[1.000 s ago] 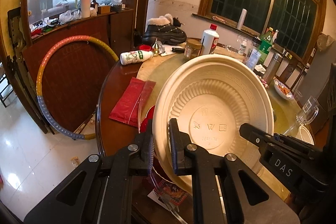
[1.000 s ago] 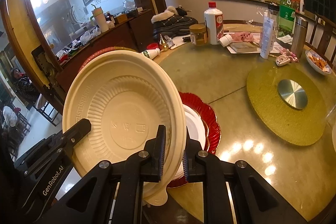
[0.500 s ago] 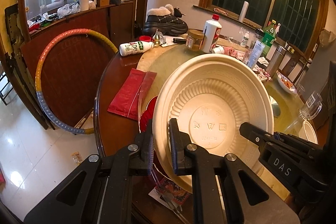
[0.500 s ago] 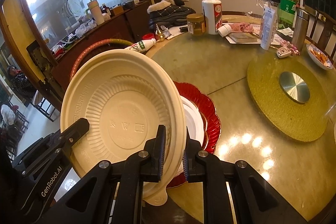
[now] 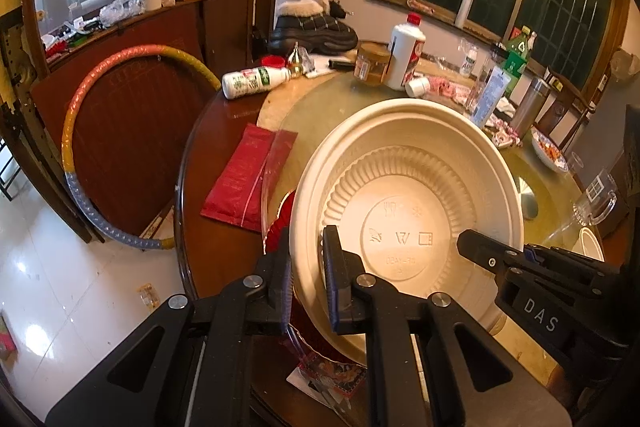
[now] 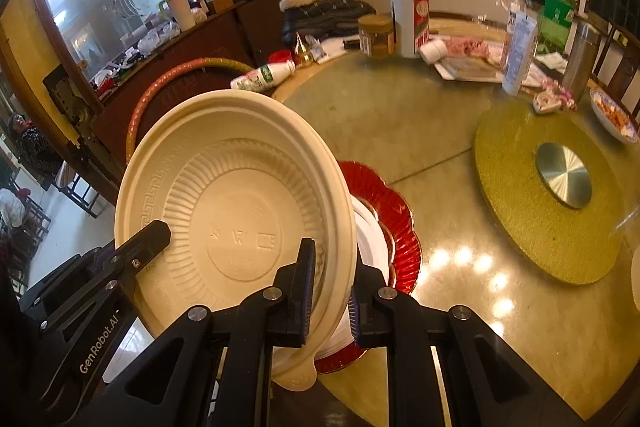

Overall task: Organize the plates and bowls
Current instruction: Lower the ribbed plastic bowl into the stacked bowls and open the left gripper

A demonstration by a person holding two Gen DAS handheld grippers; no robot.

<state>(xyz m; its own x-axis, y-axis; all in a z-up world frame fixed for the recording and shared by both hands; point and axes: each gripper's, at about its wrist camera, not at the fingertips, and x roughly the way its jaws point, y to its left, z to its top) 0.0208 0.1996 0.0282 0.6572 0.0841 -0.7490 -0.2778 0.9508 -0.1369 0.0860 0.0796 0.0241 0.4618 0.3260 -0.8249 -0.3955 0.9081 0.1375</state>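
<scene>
- The left tool (image 5: pixel 306 277) stays nearly closed, its pads pinching the left rim of the cream bowl (image 5: pixel 404 203); the bowl is tilted steeply, its inside facing both cameras.
- Compared with a second ago, the bench (image 5: pixel 224 163) fills more of the left view and the far window sits higher, so the bowl has been carried forward and slightly down, its tilt much the same.
- Under the bowl lies a red plate (image 6: pixel 390 203) with a white plate (image 6: pixel 370 227) stacked on it; I judge the bowl is headed onto that stack, not yet touching it.
- The right tool (image 6: pixel 328 291) stays almost closed on the bowl's opposite rim, so both tools share the load and neither grip has shifted.
</scene>
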